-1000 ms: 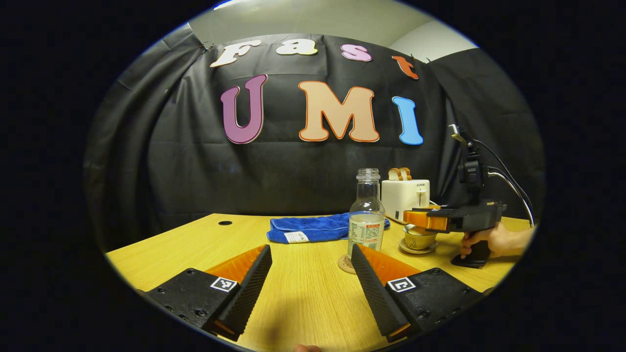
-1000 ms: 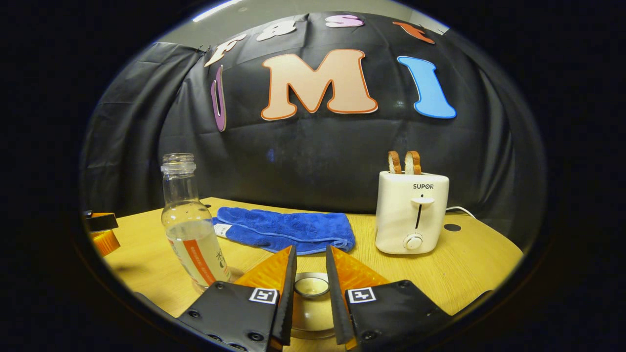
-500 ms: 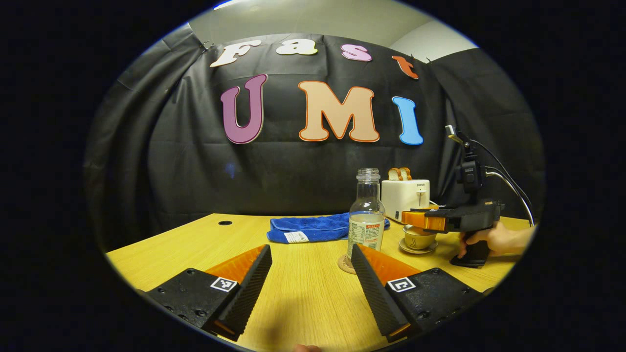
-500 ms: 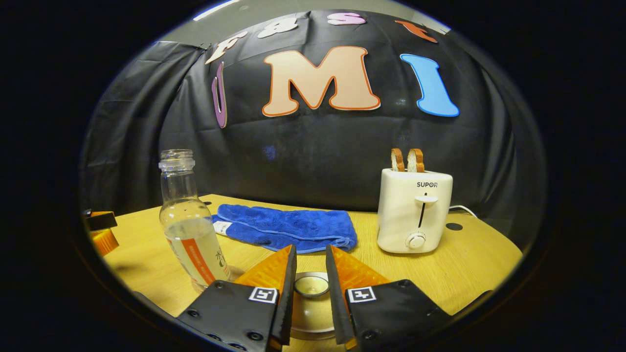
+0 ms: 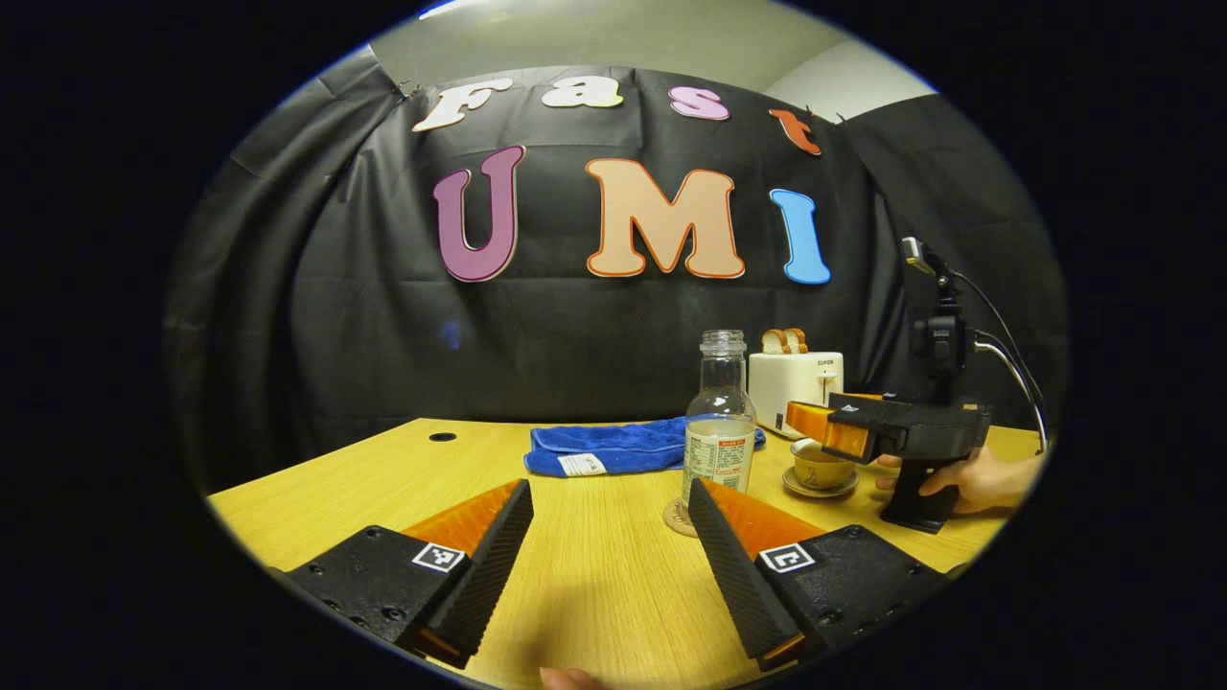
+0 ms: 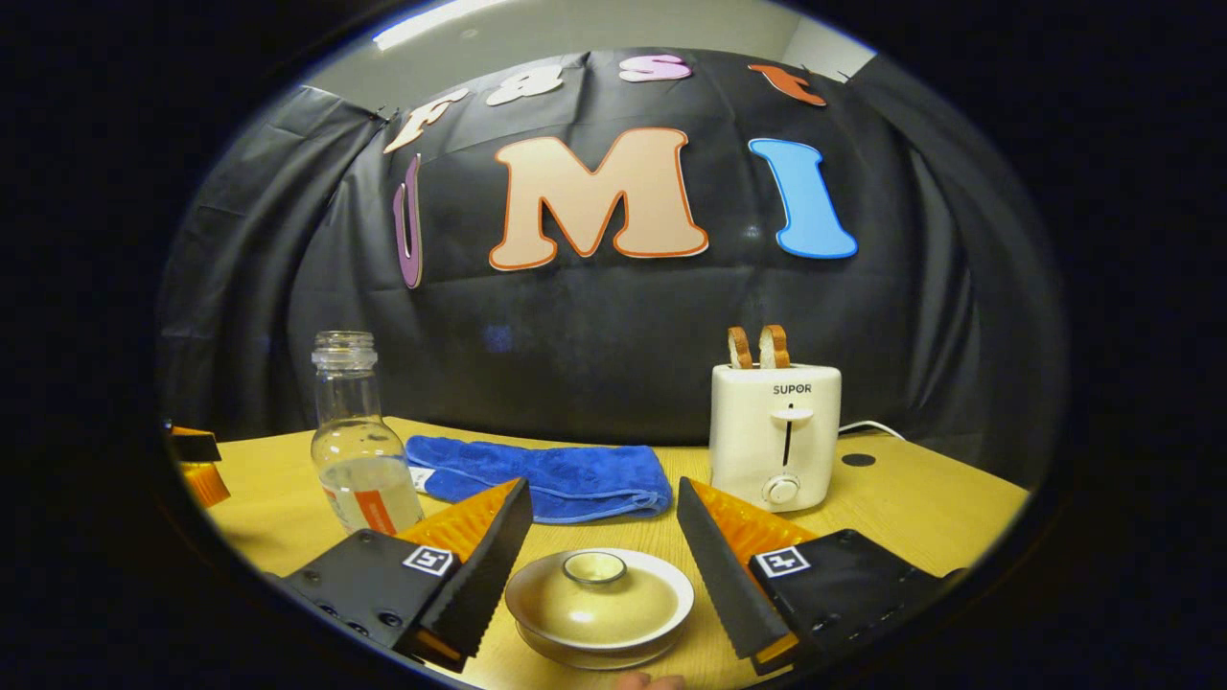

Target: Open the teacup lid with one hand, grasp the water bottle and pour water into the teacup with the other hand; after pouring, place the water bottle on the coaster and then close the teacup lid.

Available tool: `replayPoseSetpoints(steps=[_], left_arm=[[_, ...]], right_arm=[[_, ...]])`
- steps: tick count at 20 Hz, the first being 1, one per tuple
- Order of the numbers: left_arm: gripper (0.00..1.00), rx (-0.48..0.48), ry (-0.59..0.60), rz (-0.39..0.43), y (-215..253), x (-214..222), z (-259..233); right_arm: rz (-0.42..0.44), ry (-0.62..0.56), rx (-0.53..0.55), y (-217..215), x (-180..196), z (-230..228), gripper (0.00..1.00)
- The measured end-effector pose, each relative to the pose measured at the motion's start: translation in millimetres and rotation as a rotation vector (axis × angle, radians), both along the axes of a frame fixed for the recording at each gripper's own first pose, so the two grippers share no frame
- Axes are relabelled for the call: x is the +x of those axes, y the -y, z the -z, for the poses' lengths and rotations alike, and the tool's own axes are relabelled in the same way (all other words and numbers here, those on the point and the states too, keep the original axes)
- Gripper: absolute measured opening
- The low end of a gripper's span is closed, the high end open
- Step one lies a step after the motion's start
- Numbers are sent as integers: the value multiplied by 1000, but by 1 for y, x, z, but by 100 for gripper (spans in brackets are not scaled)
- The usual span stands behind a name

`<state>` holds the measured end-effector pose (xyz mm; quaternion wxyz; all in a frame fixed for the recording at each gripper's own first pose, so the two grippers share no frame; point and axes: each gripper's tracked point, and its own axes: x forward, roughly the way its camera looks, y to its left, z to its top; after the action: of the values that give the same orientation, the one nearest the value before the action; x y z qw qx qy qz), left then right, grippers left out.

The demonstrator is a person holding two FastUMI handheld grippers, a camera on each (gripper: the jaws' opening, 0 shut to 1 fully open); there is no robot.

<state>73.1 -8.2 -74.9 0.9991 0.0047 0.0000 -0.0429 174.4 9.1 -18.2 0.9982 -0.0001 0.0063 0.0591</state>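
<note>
The lid is sitting on the teacup at lower centre, between the right claw's wide-spread fingers, untouched. The water bottle is standing on its coaster, and the left claw is gaping empty. The task is looking essentially complete.

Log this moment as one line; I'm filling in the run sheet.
stage: near end | lid: on teacup | water bottle: upright on coaster | left gripper: open | right gripper: open, above lid
</note>
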Motion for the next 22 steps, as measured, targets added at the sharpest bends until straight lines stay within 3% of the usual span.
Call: replayPoseSetpoints(steps=[1, 4, 6, 8, 9, 11, 12, 15, 18, 21, 22], left_arm=[[95, 0, -1, -5, -1, 0, 1], [95, 0, -2, -17, -3, 0, 0], [95, 0, -2, -24, -4, 0, 1], [95, 0, -4, -38, -7, -1, 1], [95, -1, -4, -45, -8, -1, 1], [95, -1, -5, -60, -11, -2, 1], [95, 0, -6, -63, -10, -4, 1], [96, 0, -5, -70, -8, -7, 1], [95, -1, -6, -76, -4, -14, 0], [95, 0, -5, -81, 4, -23, 0], [95, -1, -5, -76, 8, -26, 0]], right_arm=[[6, 0, -3, 1, 0, 0, 100], [48, 3, -2, 9, -6, -2, 92], [94, 11, -2, 15, -18, -5, 92], [117, 11, -3, 15, -34, -4, 100], [126, 12, -3, 15, -43, -4, 92], [136, 13, -3, 13, -57, -5, 96], [143, 14, -3, 13, -64, -6, 91], [172, 15, -4, 16, -82, -6, 100], [183, 14, -4, 12, -103, -8, 91], [182, 15, -3, 7, -123, -8, 91], [179, 16, -3, 4, -131, -8, 96]])
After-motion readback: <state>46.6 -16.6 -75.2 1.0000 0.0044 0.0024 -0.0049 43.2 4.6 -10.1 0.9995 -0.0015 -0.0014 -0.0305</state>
